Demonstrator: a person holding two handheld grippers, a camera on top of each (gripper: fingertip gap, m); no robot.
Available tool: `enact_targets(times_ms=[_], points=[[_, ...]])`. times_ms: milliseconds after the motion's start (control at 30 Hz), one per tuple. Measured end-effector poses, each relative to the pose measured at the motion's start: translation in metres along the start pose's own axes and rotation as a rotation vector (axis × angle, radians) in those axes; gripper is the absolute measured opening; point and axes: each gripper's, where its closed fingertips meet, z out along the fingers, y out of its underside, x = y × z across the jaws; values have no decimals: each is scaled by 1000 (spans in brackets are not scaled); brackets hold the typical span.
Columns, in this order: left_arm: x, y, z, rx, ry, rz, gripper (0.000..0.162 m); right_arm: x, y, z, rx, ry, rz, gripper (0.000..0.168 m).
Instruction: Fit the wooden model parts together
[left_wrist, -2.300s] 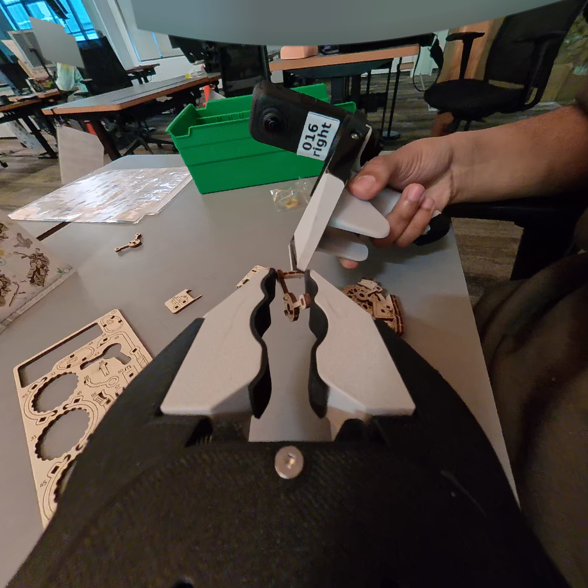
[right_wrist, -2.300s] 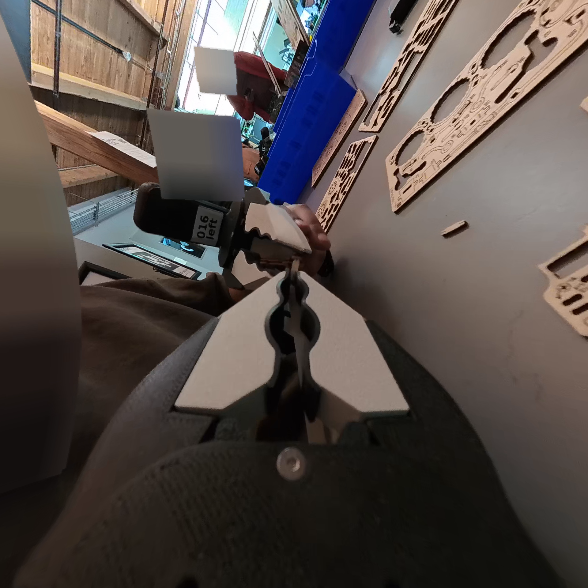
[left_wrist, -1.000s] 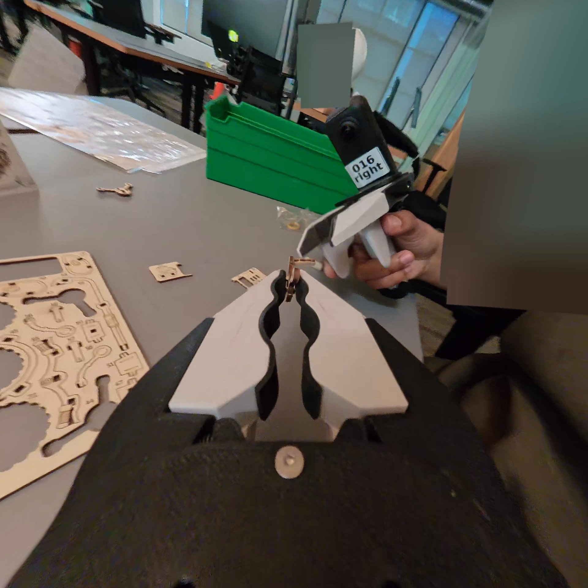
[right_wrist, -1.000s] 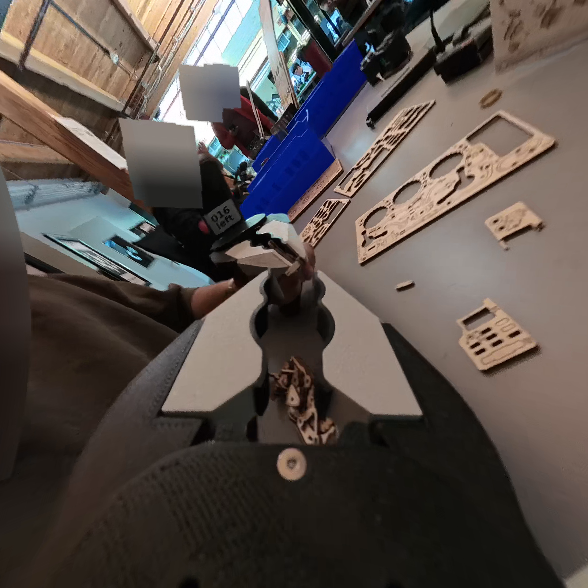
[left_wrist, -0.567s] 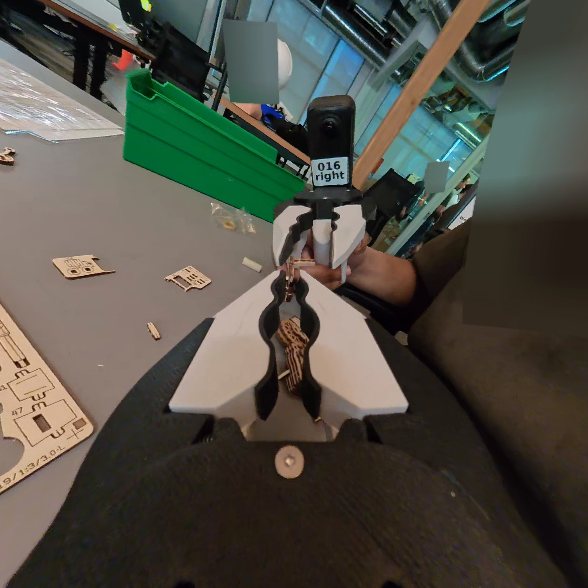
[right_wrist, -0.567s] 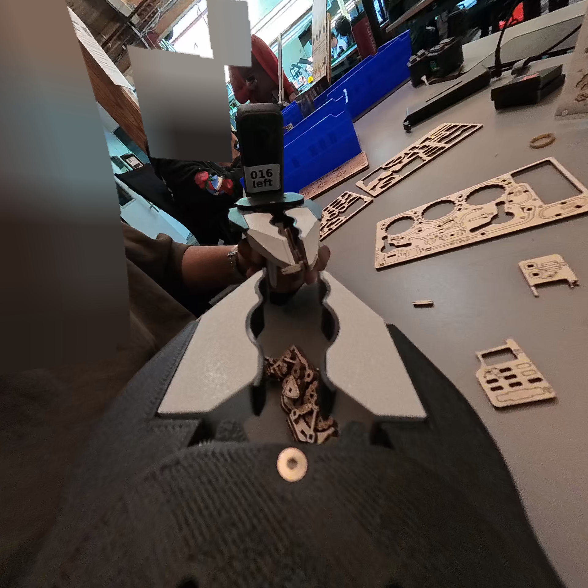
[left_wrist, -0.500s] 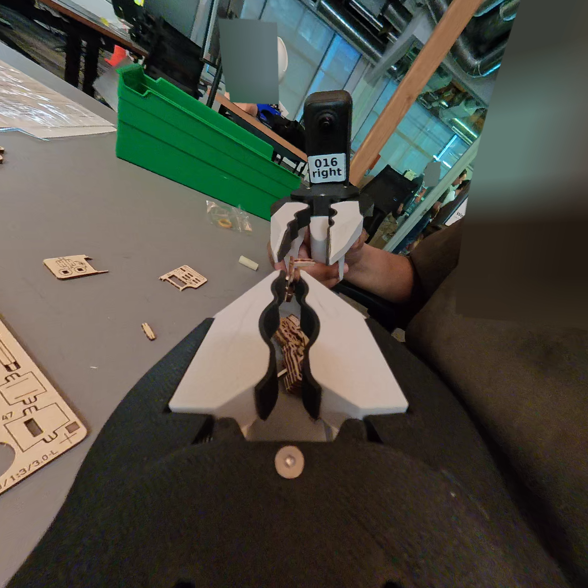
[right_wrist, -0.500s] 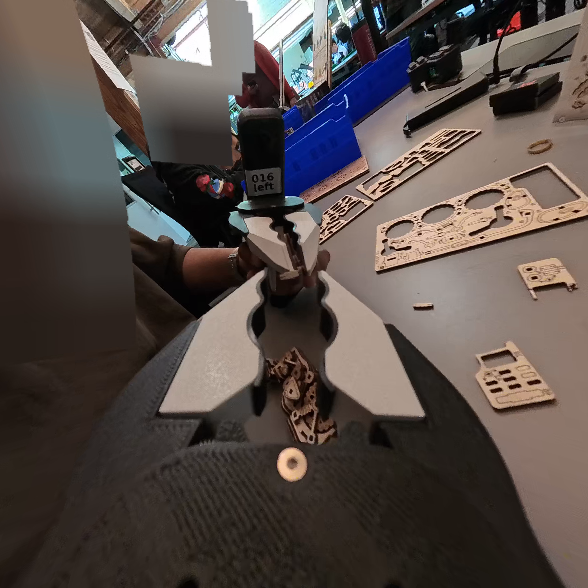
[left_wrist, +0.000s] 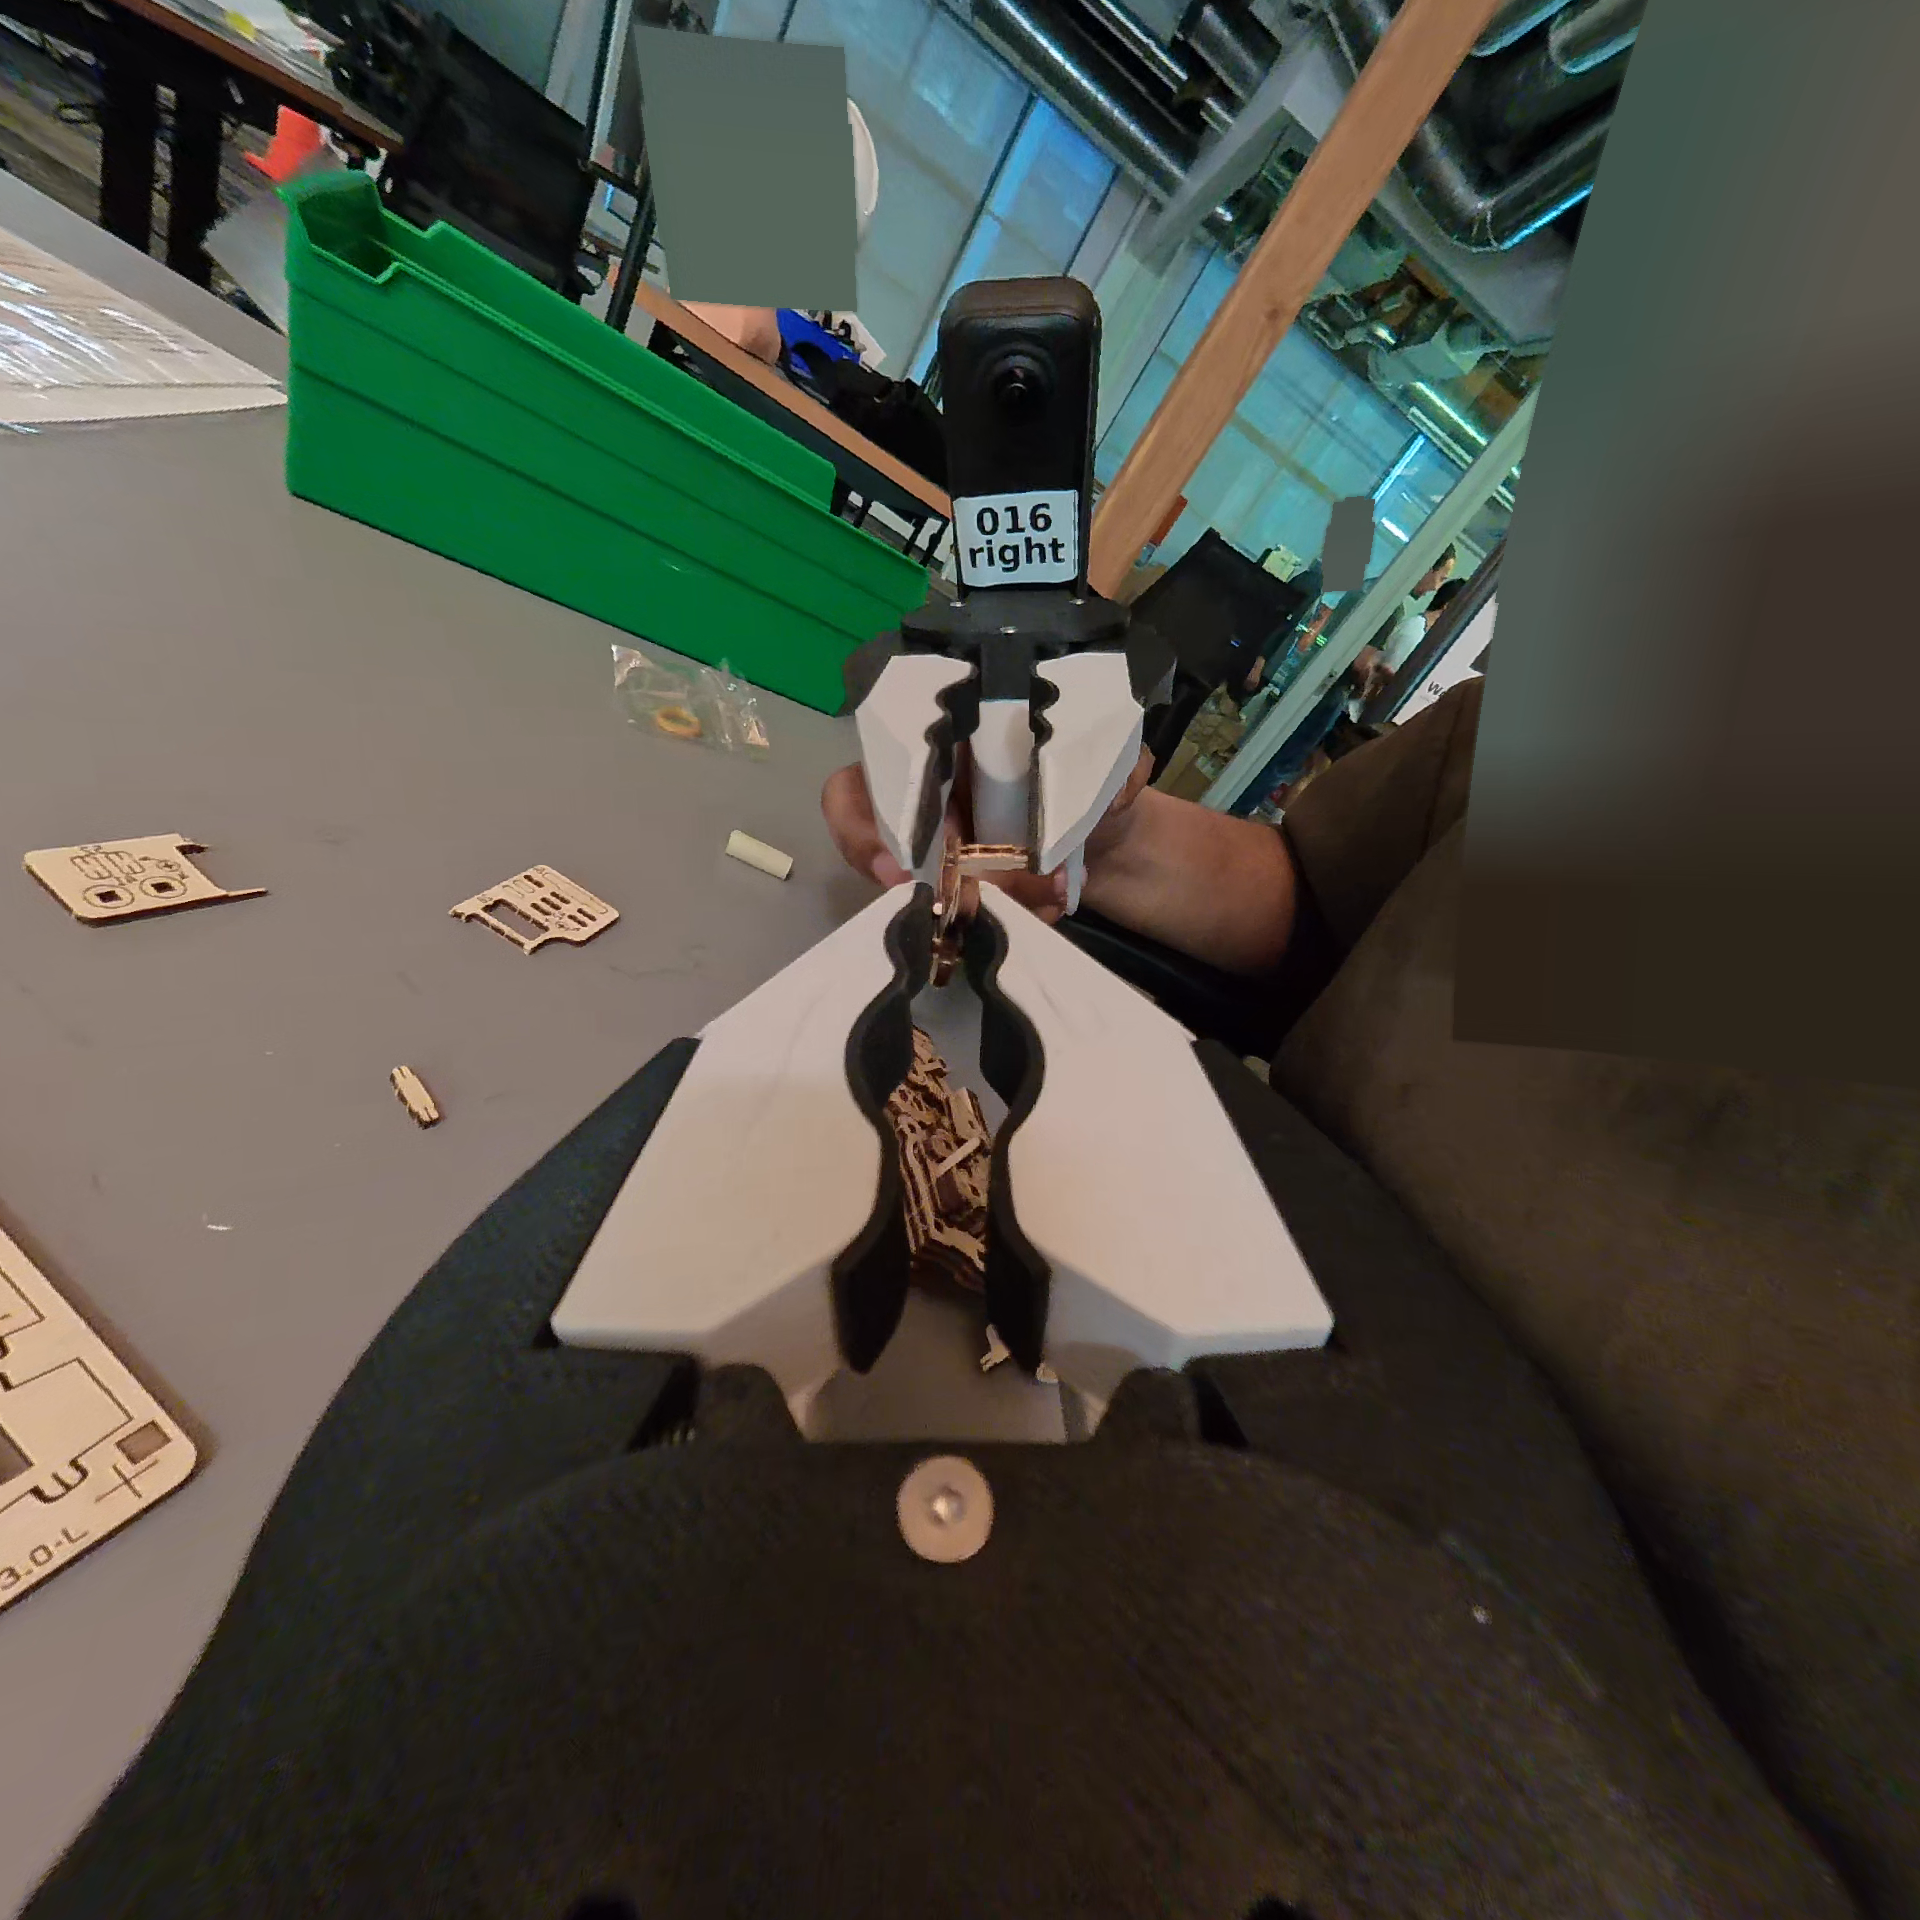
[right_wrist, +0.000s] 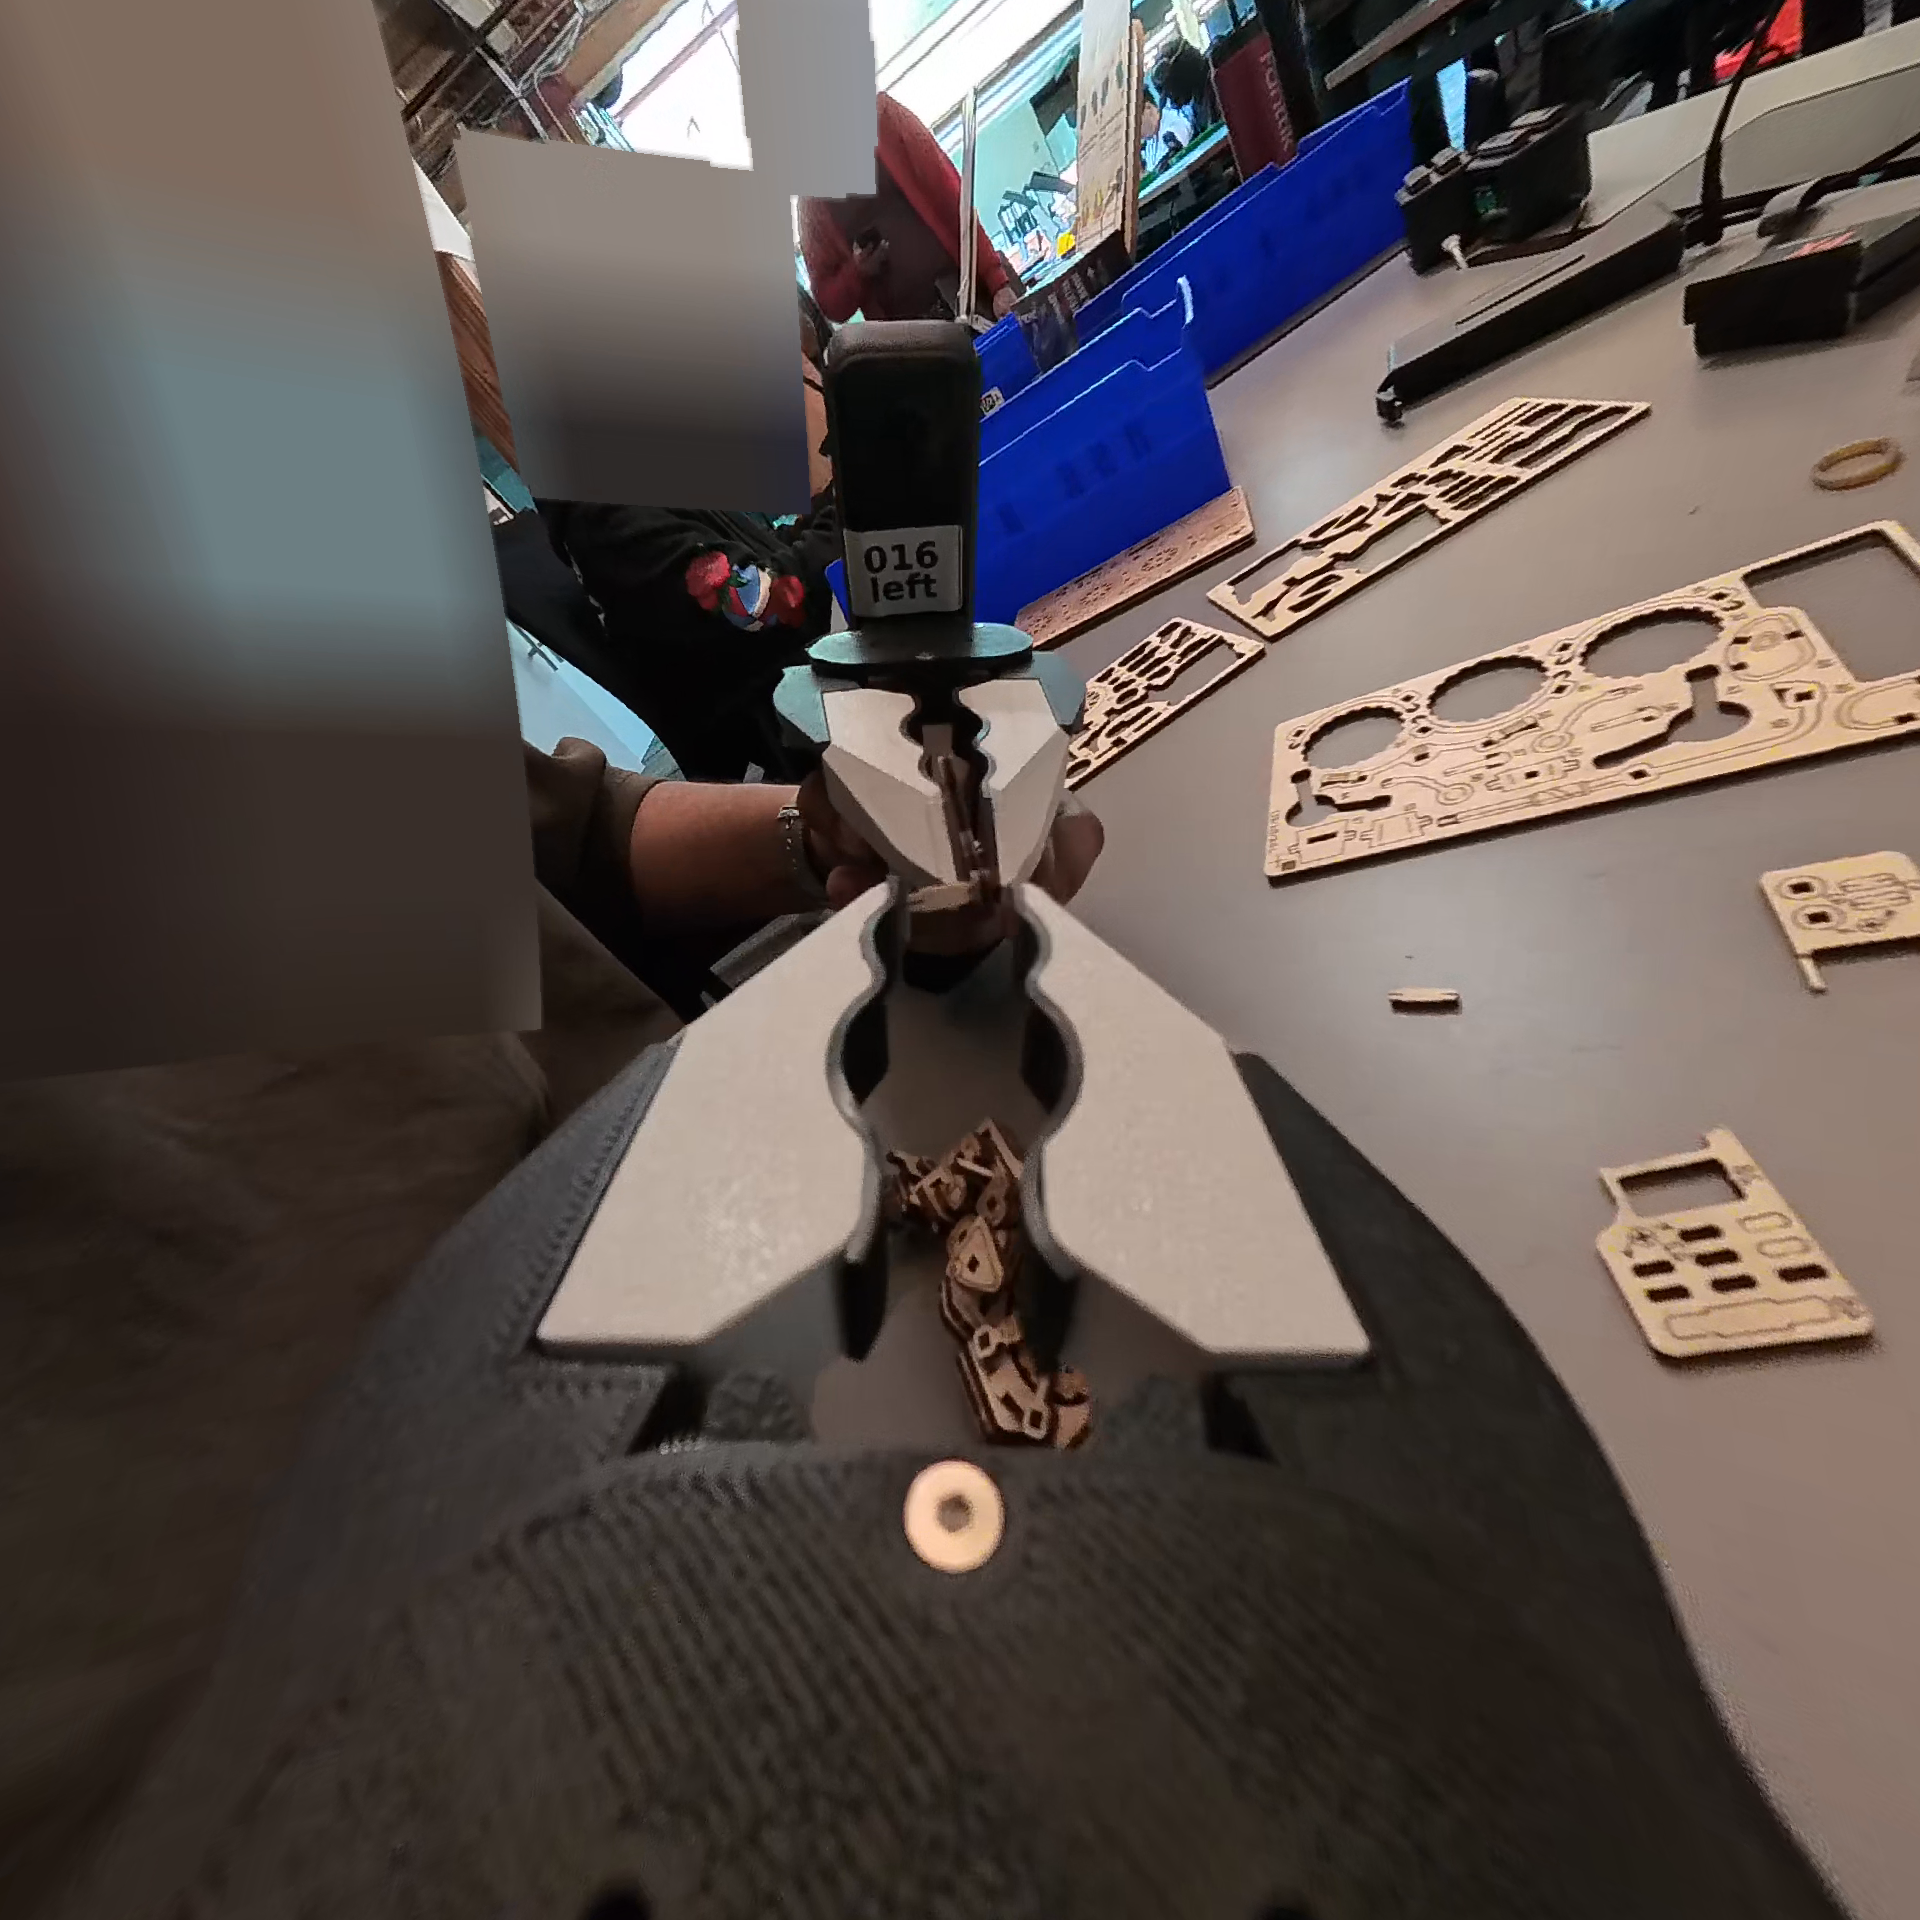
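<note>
We're in a big shared workshop: exposed pipes (left_wrist: 1455, 156) and a timber beam (left_wrist: 1299, 270) overhead, glass walls behind, long grey table (left_wrist: 312, 675) carrying a green bin (left_wrist: 540, 457), blue bins (right_wrist: 1101, 457) and laser-cut wooden sheets (right_wrist: 1558, 748).

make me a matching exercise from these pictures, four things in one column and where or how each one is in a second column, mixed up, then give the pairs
Things
1. left gripper
2. green bin
3. rubber band
4. blue bins

Places or states
A. lying loose on the table, beyond the cut-out sheets
B. shut on a small wooden part
C. on the table behind a clear bag
D. standing behind the left gripper's camera

Pairs: 1-B, 2-C, 3-A, 4-D
</note>
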Motion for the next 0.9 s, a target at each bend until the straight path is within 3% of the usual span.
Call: enact_targets(times_ms=[900], points=[[0,-2,-2,5,-12,33,1,-1,-2,3,-17,53,-83,15]])
